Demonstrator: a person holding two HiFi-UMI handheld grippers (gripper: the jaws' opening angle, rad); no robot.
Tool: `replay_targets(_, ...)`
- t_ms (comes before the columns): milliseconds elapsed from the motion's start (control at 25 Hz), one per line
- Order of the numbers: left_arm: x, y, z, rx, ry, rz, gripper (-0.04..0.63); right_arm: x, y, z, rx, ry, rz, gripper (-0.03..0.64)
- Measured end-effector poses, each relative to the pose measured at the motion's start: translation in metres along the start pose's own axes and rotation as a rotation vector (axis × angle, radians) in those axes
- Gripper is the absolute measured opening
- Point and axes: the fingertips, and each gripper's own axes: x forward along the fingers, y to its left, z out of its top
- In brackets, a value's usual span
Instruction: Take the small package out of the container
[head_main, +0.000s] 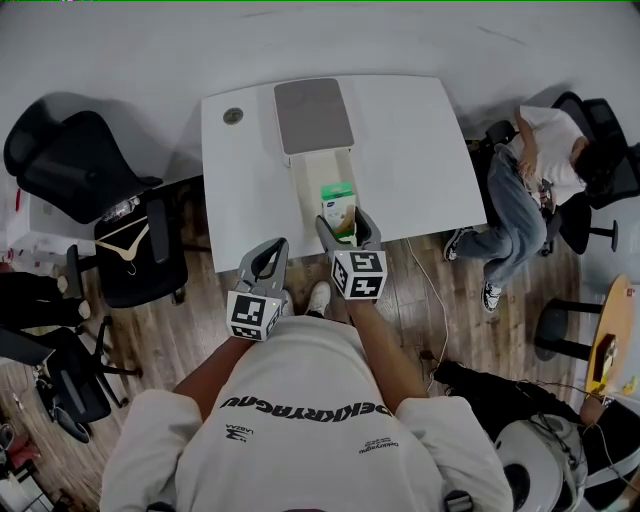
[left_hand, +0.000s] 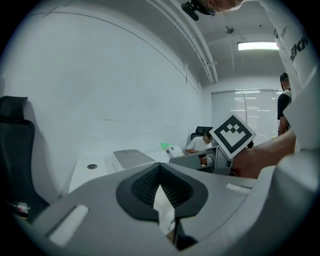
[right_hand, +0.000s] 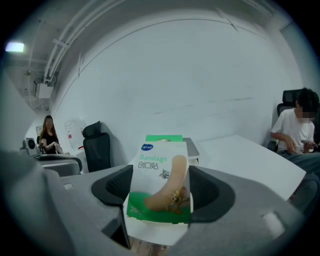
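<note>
A small bandage package (head_main: 338, 205), white and green with a picture of a plaster, stands upright between the jaws of my right gripper (head_main: 346, 226), which is shut on it. It hangs over the near end of the open white container (head_main: 312, 178), whose grey lid (head_main: 313, 115) lies flipped back on the white table (head_main: 420, 150). In the right gripper view the package (right_hand: 159, 175) fills the middle of the gripper (right_hand: 161, 200). My left gripper (head_main: 268, 252) is shut and holds nothing, just off the table's near edge, left of the container (left_hand: 132, 158).
Black office chairs (head_main: 70, 160) stand left of the table, one with a wooden hanger (head_main: 128, 248). A seated person (head_main: 535, 180) is at the right. A round cable hole (head_main: 233, 116) sits at the table's far left corner. The floor is wooden.
</note>
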Motion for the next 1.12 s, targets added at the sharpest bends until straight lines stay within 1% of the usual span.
replay_targets(480,-0.007,-0.003,0.01,0.009,-0.021,-0.013,0.003,-0.027,0.012,0.01,-0.022,-0.047,0.016,0.342)
replay_targets(1120,-0.01,-0.003,0.015,0.023,-0.039,-0.027,0.003,-0.048,0.028,0.019,-0.049,-0.114,0.037,0.342)
